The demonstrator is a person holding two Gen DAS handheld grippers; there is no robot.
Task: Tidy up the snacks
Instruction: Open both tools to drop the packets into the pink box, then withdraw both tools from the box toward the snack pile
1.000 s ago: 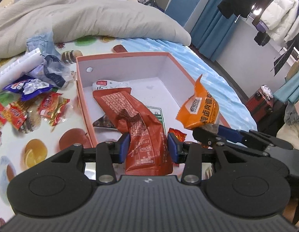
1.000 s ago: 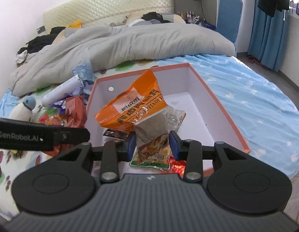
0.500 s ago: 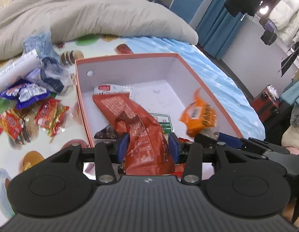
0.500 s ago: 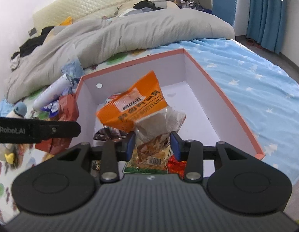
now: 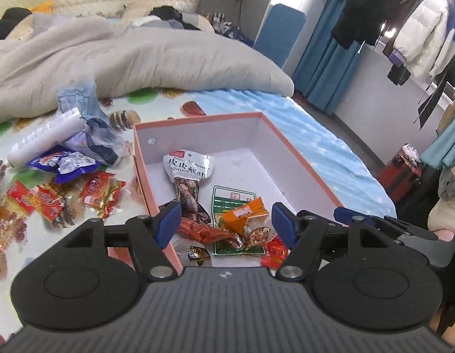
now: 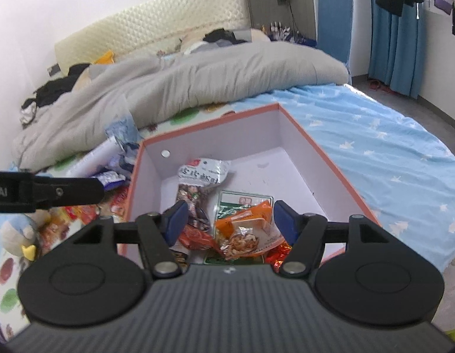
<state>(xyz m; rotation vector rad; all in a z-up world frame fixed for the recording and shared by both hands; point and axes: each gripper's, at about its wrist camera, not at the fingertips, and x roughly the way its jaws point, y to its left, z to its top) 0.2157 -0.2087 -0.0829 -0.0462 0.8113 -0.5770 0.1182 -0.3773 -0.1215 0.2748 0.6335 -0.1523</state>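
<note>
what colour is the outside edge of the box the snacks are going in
Salmon orange along the rim of the box, with white inner walls; the right wrist view shows it best.

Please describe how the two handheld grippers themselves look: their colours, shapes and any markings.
The left gripper and right gripper look alike: a dark grey ribbed body, two round black discs, black linkage arms with silver screws, and blue pads on the fingers. In the right wrist view, the left gripper's black side carries white lettering, cut off at the edge. No cables or sleeves show.

A rumpled grey quilt [image 6: 198,88] lay across the bed; a cream quilted headboard [image 6: 151,32] stood behind it; blue curtains [image 6: 395,50] hung right; a red suitcase [image 5: 401,173] stood beside the bed.
</note>
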